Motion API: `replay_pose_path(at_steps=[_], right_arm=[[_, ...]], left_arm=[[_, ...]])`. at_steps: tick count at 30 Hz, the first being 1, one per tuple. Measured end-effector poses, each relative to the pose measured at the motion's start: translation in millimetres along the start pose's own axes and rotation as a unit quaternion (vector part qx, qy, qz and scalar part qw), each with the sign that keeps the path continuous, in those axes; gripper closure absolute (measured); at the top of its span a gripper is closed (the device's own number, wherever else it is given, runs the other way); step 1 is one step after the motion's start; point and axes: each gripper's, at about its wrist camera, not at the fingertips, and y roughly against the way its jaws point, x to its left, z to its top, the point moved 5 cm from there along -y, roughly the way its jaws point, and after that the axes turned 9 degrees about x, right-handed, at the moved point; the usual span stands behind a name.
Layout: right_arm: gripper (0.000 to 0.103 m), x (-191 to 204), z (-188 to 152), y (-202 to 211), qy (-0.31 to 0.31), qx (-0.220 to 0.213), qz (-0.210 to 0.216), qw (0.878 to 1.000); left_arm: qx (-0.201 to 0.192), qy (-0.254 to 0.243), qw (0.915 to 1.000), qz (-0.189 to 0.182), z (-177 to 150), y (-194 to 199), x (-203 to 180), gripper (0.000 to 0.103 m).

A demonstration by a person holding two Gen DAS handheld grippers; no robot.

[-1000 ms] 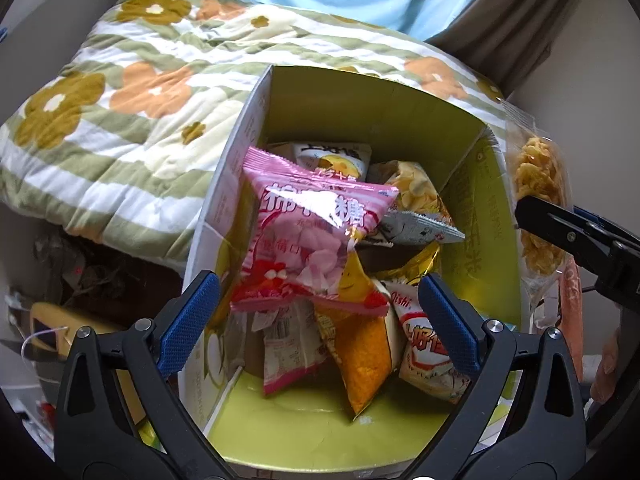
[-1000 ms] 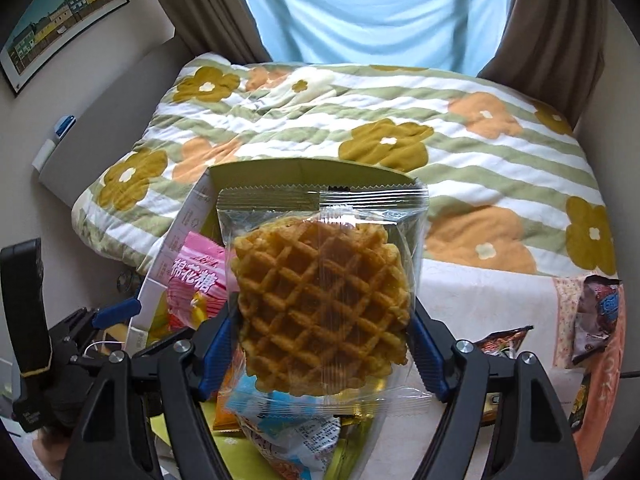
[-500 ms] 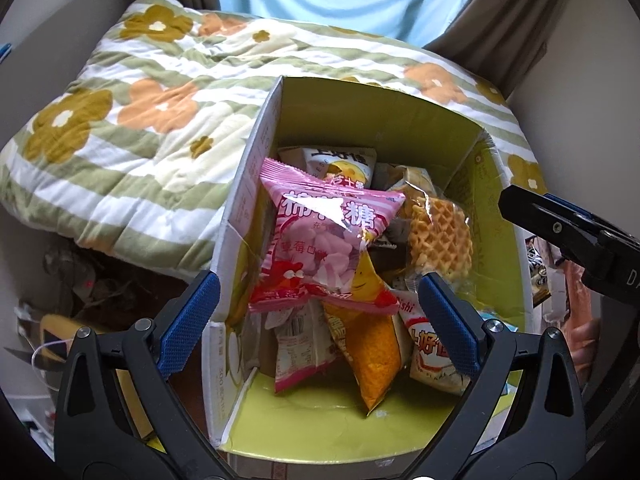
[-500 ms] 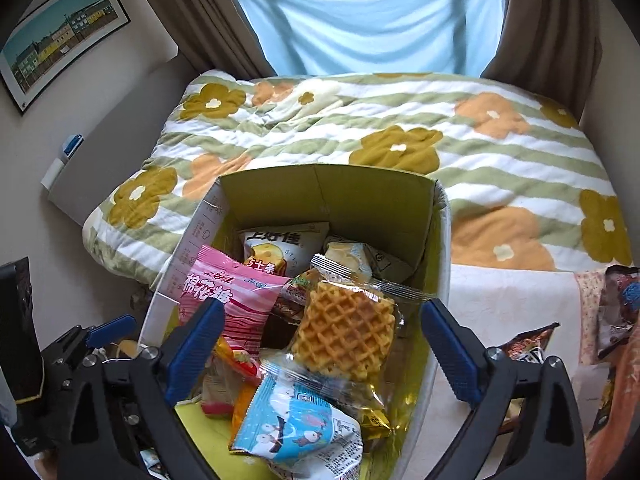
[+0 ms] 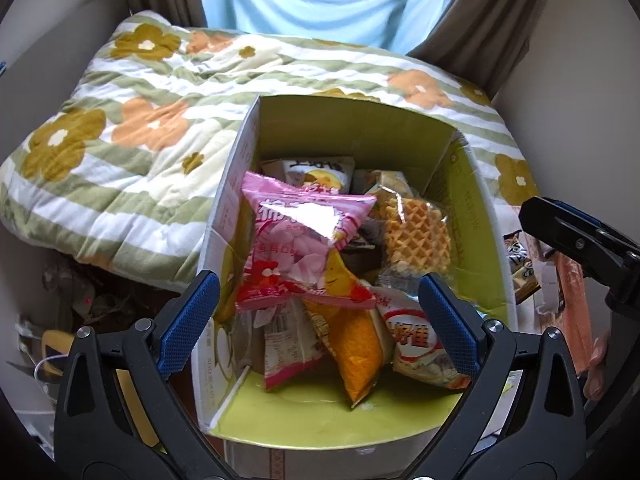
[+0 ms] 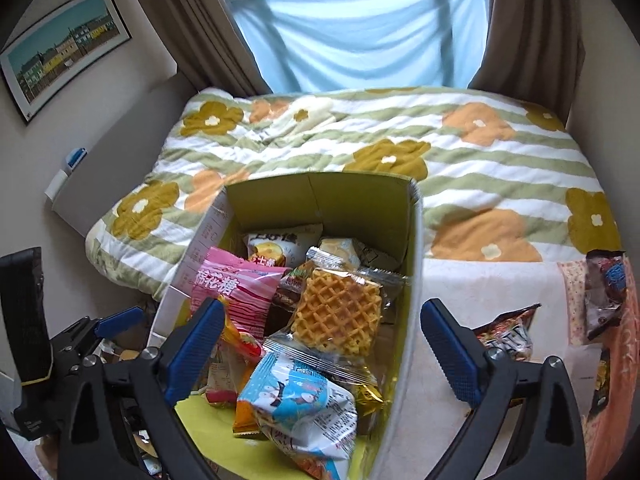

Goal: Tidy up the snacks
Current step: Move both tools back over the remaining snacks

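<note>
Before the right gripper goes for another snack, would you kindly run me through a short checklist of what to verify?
1. Right gripper open and empty: ok.
2. Waffle packet lying inside the box: ok.
3. Left gripper open, holding nothing: ok.
4. Snacks waiting outside the box, such as the dark packet on the right: ok.
5. Room left in the box: cannot tell, packets are piled high.
</note>
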Motion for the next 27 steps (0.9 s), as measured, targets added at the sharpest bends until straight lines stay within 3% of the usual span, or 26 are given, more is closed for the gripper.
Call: replay_pose_path(at_steps=[7,18,22,27], right_arm=[[0.005,-39,-11,46,0.004,-0.030,-0.002,1.000],[0.005,-170,-64,117,-0.020,-0.027,-0.070,0.997],[0.005,-219,-84,132,-0.027,-0.018,-0.113,0.993],[0.005,-268,-108,136,-0.041,-0.004,-0.129,0.991]], left_arm=[[-0.019,-0.008,0.9998,-0.008,-2,16,-49,0.004],[-0.027,-0.061,0.9968,-0.045,-15,18,-209,0.004],[-0.020,-0.079,0.9952,-0.054,-24,9,-264,0.004],[-0.007,-0.100,0.9921,-0.074,-41,-3,-318,0.004]])
